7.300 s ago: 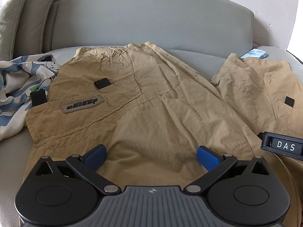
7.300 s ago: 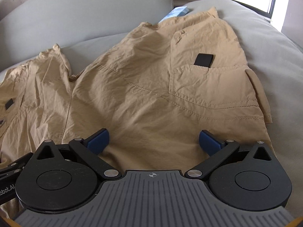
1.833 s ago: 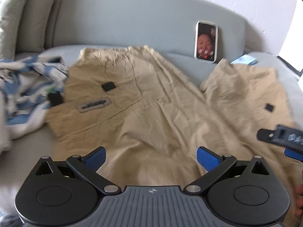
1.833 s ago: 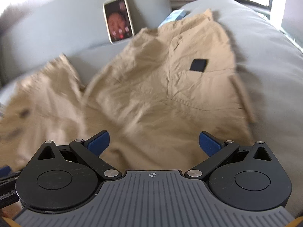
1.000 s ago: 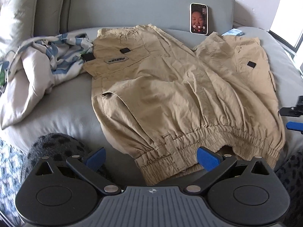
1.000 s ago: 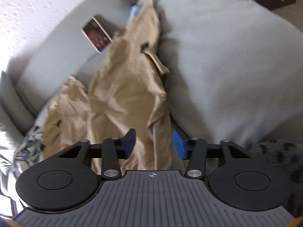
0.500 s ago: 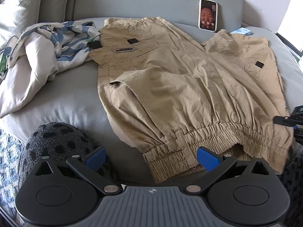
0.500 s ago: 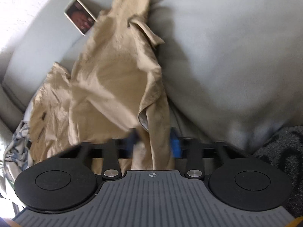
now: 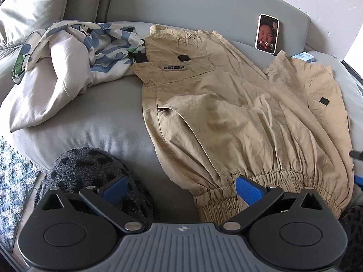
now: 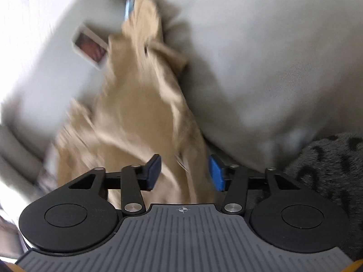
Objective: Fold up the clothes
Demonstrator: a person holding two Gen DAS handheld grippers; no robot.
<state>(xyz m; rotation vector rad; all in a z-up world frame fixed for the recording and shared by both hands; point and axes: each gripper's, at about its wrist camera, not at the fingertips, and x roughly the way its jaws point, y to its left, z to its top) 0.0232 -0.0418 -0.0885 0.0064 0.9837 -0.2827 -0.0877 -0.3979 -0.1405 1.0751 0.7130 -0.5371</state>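
The left gripper (image 9: 181,189) hangs with its jaws wide apart at the near end of the khaki cargo pants (image 9: 229,117), whose elastic waistband lies beside its right finger. The right gripper (image 10: 185,173) has its jaws partly apart, straddling the pants' edge without clamping. The pants lie spread across the grey sofa (image 9: 95,122).
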